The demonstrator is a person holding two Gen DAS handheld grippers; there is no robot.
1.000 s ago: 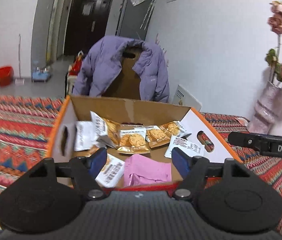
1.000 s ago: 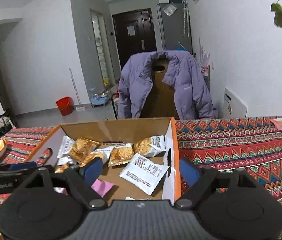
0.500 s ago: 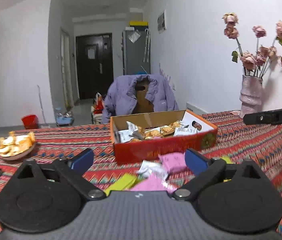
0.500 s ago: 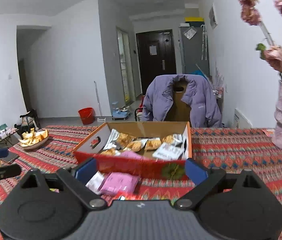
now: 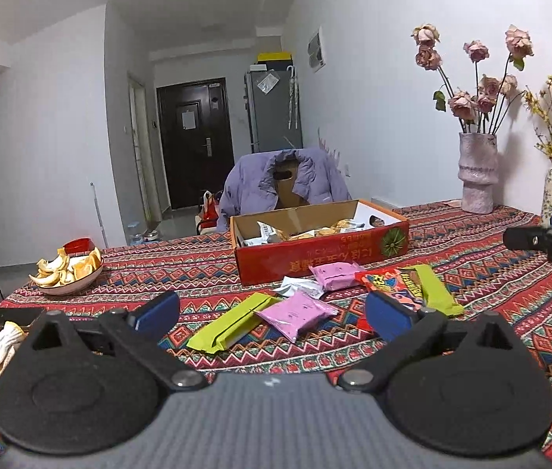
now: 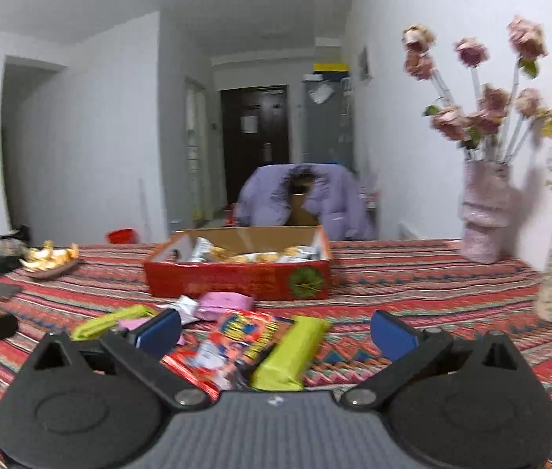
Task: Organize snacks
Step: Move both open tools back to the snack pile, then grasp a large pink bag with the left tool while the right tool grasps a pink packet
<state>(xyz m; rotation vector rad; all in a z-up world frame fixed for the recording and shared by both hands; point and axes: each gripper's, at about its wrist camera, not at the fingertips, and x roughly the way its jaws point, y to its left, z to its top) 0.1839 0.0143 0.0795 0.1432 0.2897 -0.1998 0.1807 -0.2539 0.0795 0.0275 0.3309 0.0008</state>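
I see a patterned red tablecloth over the whole table, white walls and a dark door beyond. The red cardboard box of snack packets sits mid-table; loose snacks lie just in front of it: green bars, pink packets. Both left gripper and right gripper have just been opening, jaws wide, nothing between. The right view is blurred; the box's far contents are hard to read.

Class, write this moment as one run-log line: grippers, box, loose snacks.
left gripper: open, empty | right gripper: open, empty | box: holds snacks | packets: loose on cloth before box
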